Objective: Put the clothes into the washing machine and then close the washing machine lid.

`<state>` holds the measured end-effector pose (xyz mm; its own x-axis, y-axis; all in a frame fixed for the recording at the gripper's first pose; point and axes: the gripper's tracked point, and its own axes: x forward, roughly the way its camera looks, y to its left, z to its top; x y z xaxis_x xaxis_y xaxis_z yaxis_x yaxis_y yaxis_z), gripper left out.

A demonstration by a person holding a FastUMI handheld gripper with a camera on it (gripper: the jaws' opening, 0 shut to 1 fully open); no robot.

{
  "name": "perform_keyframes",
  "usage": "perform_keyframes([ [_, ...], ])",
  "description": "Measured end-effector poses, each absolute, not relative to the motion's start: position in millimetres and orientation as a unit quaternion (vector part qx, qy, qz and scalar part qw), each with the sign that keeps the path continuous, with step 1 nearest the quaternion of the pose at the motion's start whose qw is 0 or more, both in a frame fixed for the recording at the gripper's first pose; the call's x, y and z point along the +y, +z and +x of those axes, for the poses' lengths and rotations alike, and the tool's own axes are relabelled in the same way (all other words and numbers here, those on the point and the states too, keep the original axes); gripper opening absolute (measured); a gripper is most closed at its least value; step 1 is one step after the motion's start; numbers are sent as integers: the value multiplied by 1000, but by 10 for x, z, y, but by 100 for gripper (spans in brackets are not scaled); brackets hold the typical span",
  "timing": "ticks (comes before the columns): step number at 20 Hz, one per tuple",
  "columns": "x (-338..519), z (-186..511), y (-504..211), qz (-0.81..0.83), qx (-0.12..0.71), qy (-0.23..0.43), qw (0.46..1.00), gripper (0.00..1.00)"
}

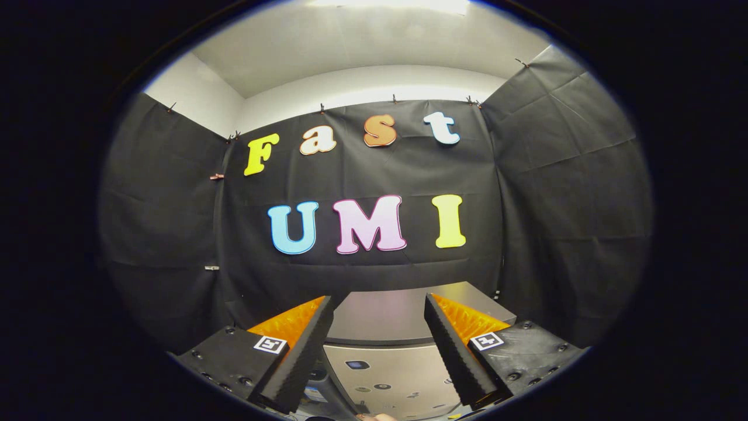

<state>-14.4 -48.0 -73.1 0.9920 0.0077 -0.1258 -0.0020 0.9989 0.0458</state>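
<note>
Hand-held gripper (378,304), black ribbed fingers (301,356) with orange backs, spread wide and holding nothing, lower centre of the frame. Between and just beyond them: silver-grey boxy washing machine (383,318), flat lid (380,314) apparently down, control panel below it. A fingertip-like shape, possibly a hand (377,417), sits at the bottom centre. Black cloth wall (555,204) behind.
</note>
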Motion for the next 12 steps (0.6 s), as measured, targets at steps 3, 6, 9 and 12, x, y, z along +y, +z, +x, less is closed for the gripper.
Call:
perform_keyframes([
  [3, -455, -146, -727, 16, 61, 4, 998, 98],
  [6, -422, -137, -719, 15, 61, 7, 998, 98],
  [9, -420, -144, -711, 15, 60, 6, 998, 98],
  [12, -415, -157, -677, 16, 57, 3, 998, 98],
])
